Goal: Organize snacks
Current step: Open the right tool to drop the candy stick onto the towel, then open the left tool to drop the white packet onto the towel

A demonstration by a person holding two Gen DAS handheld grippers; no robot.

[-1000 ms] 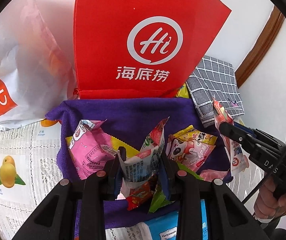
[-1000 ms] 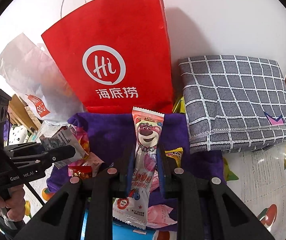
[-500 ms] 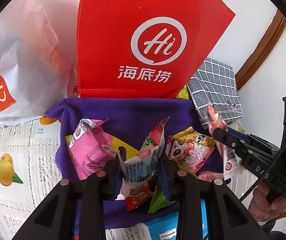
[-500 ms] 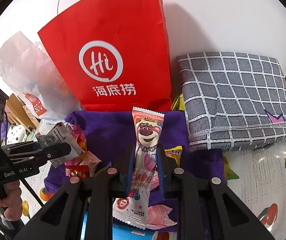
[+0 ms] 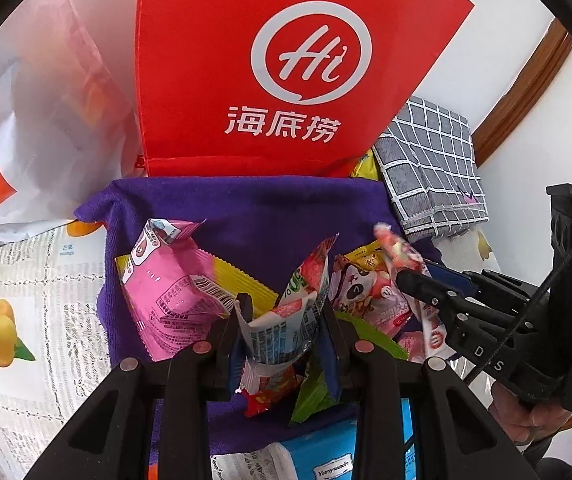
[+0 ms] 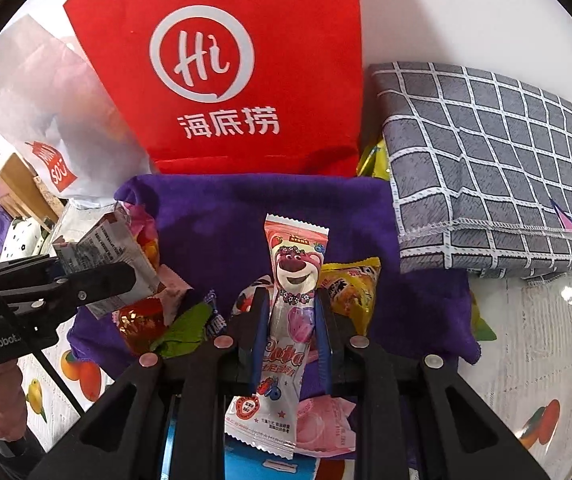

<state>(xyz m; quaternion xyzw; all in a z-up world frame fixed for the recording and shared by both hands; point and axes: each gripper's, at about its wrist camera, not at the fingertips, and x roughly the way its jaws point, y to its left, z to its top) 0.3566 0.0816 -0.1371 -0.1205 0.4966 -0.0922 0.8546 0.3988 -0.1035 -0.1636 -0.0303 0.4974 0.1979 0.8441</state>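
Left wrist view: we hold a white-and-red snack packet (image 5: 286, 320) clamped upright between the narrow jaws of our left gripper (image 5: 284, 322), above a purple towel (image 5: 246, 208) littered with sweets. A pink packet (image 5: 170, 292) lies on the towel just to the left, over a yellow wrapper (image 5: 242, 280), and a cartoon-cat packet (image 5: 365, 292) lies to the right. Our right gripper (image 5: 409, 280) enters from the right, its jaws closed on a bear lollipop packet (image 5: 397, 252).

Right wrist view: the bear lollipop packet (image 6: 291, 304) stands upright in the jaws of the right gripper (image 6: 289, 320), above the towel (image 6: 226, 216), with a yellow sweet bag (image 6: 349, 288) just beside it. The left gripper (image 6: 98, 276) comes in from the left with its packet (image 6: 102, 248).

A red paper bag (image 6: 226, 64) printed "Hi" stands at the towel's far edge against a white wall (image 6: 465, 12). A white plastic bag (image 6: 46, 92) slumps to its left; a folded grey checked cloth (image 6: 485, 168) lies to its right. The bench wears a fruit-printed cover (image 6: 545, 340), and brown wood trim (image 5: 525, 84) runs along the wall.
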